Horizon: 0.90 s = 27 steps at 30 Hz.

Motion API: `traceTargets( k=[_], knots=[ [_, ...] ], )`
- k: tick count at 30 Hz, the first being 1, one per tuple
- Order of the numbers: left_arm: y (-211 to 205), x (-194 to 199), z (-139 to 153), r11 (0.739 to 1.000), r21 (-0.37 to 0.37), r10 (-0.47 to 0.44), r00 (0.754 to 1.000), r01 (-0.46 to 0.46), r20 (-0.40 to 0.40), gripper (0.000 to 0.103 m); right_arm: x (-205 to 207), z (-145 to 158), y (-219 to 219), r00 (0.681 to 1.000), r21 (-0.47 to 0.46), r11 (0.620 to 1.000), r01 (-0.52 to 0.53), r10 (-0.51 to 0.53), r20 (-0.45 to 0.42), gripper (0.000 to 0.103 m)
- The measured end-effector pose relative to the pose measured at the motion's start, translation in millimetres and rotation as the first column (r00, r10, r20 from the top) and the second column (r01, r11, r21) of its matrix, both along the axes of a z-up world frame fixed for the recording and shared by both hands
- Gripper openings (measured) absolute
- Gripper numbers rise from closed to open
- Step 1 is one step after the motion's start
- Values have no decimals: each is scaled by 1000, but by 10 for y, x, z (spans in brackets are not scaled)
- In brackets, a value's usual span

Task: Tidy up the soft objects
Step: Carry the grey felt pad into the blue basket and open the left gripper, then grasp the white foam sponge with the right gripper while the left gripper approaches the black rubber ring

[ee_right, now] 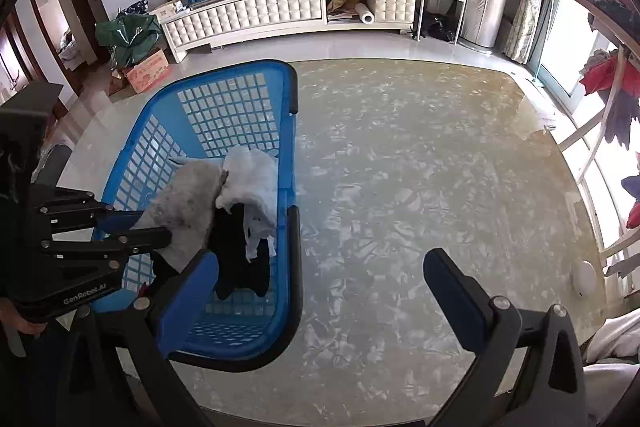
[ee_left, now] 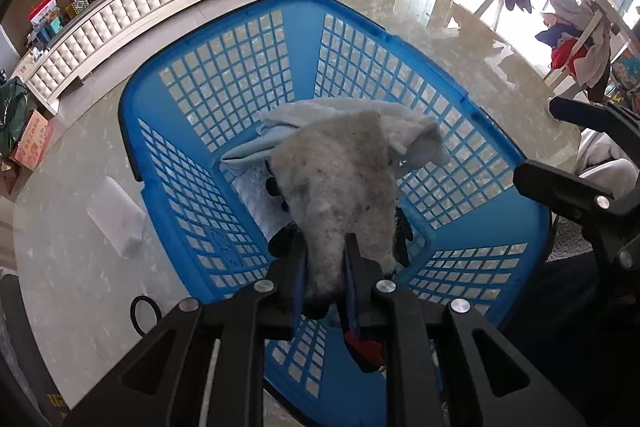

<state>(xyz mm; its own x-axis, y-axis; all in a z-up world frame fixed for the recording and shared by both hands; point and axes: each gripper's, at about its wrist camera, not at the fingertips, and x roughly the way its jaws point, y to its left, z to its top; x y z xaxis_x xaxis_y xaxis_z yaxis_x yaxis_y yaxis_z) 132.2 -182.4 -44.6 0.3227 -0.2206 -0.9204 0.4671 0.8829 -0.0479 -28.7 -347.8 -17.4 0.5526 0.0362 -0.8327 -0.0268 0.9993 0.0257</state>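
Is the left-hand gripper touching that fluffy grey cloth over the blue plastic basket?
Touching. The left wrist view shows the left gripper with both fingers pressed against the fluffy grey cloth, holding it above the blue plastic basket.

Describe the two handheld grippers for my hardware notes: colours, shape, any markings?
Both are matte black, angular linkage frames with triangular cut-outs and round silver pivot bolts. The left gripper has two slim black fingers lined with blue pads; its body carries white "GenRobot.AI" lettering. The right gripper has broader blue-faced fingers. No cables visible.
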Motion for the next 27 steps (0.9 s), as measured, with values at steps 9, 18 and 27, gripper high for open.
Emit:
traceTargets(
  k=[9,18,27],
  knots=[
    [-39,-23,7,1000,28,8,999,-10,38,48,35,-23,-19,1000,-6,1000,-4,4,-18,103],
    [22,-77,176,998,53,10,994,-15,105,75,55,-28,31,1000,-20,1000,-11,10,-25,103],
    [263,-208,437,998,24,48,985,-53,167,88,52,18,155,999,-26,999,-39,39,0,103]
  ],
)
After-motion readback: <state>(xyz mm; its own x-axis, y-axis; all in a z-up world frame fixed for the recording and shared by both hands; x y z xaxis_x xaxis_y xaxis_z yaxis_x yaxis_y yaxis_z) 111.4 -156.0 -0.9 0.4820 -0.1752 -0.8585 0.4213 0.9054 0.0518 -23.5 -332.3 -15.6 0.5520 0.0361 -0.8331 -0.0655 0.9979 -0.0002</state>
